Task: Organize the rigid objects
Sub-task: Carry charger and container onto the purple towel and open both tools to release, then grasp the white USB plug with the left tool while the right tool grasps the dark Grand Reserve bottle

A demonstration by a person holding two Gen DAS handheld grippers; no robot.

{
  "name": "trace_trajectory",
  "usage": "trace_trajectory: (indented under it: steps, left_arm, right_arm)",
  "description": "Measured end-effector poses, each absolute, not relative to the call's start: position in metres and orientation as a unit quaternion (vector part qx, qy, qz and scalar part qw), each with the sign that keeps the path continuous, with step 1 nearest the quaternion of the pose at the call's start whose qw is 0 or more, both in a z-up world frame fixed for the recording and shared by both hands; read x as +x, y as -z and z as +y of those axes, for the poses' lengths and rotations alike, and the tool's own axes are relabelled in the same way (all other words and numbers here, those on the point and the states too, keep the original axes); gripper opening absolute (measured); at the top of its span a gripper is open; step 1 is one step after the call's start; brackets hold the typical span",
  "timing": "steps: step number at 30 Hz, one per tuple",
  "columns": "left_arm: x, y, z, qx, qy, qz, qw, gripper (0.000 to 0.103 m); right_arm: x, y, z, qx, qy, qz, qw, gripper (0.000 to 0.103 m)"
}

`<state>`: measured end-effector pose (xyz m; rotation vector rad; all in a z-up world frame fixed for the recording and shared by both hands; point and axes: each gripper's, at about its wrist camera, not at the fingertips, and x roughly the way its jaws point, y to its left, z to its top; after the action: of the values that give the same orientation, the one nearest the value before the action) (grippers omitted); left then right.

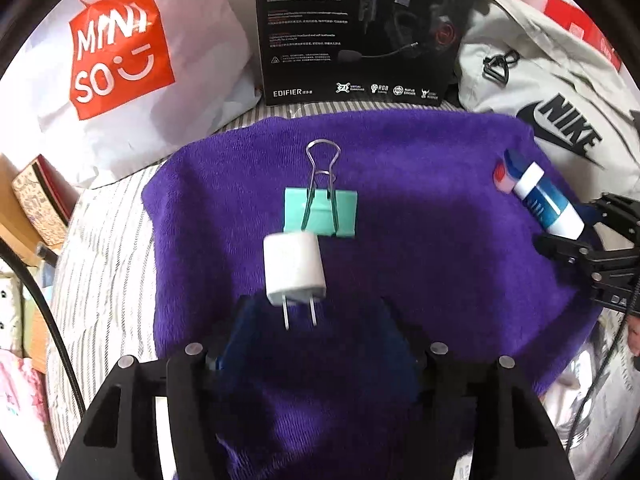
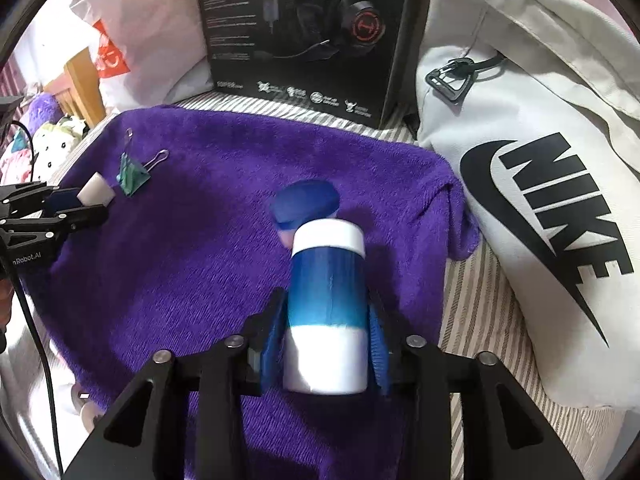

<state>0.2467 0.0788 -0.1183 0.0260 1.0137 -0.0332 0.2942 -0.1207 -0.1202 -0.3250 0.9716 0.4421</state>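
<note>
Left tool (image 1: 316,320) apart, charger (image 1: 294,270) free at frame centre beside binder clip (image 1: 320,212) (grouped, likely). Right tool (image 2: 324,320) loosely brackets tube (image 2: 326,304); clamping unclear.

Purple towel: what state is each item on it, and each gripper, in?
White charger plug: lying loose on purple towel, prongs toward the camera.
Teal binder clip: lying flat, clamping nothing.
Blue-and-white tube: between open jaws, ungripped.
Left gripper: jaws open, empty.
Right gripper: jaws open around tube.
</note>
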Motion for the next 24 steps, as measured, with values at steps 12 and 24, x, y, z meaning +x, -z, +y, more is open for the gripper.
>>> trace_trajectory:
  steps: [12,24]
  left_arm:
    - [0.179,0.075,0.071,0.019,0.007,0.453,0.891,0.060]
    - [0.117,0.086,0.039,-0.022,0.051,0.468,0.882,0.060]
  right_arm:
    - [0.227,0.084,-0.154,-0.111,-0.188,0.438,0.872,0.057]
    - [0.146,0.098,-0.198,-0.071,-0.168,0.471,0.863,0.060]
